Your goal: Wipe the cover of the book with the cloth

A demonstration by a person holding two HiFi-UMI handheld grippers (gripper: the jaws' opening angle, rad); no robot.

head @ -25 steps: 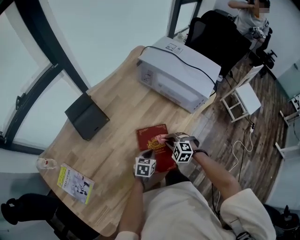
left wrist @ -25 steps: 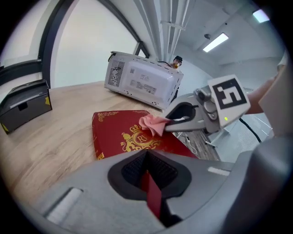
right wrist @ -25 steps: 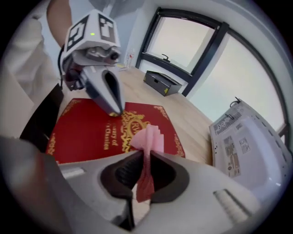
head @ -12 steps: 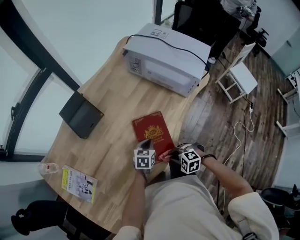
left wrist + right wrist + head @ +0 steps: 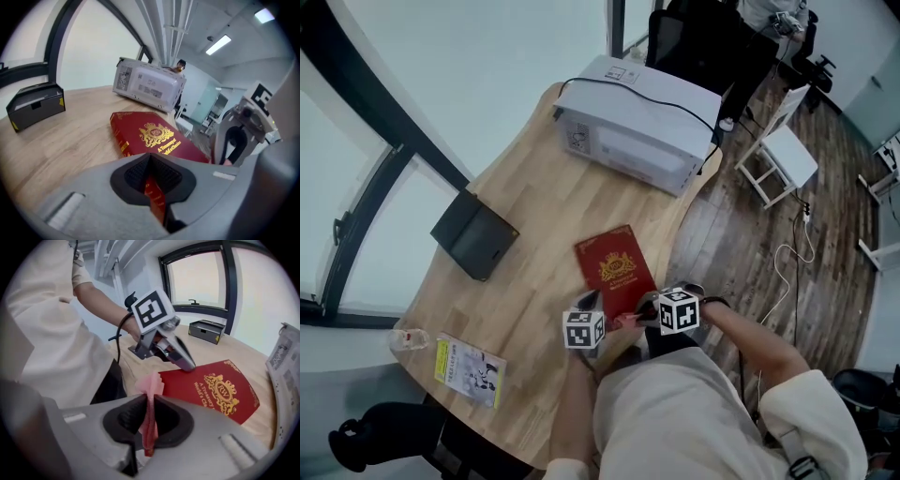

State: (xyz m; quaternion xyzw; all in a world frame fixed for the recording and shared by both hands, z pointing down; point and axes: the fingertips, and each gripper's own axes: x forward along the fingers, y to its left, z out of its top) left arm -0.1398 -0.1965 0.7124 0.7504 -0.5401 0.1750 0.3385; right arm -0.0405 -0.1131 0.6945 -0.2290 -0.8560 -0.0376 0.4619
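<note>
The red book [image 5: 615, 264] lies flat on the wooden table [image 5: 520, 178]. The left gripper [image 5: 152, 180] is pinched tight on the book's near edge, most likely so the book won't slide. The right gripper [image 5: 149, 423] is squeezed on the pink cloth [image 5: 151, 384]. The cloth is just beside the book's near end, ready to rub the cover.

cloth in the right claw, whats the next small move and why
Probably ease the right claw forward and down so the pink cloth lands on the red book cover. The cloth is pinched but appears short of the cover's near edge, and the left claw grips the book's near corner, steadying it.
</note>
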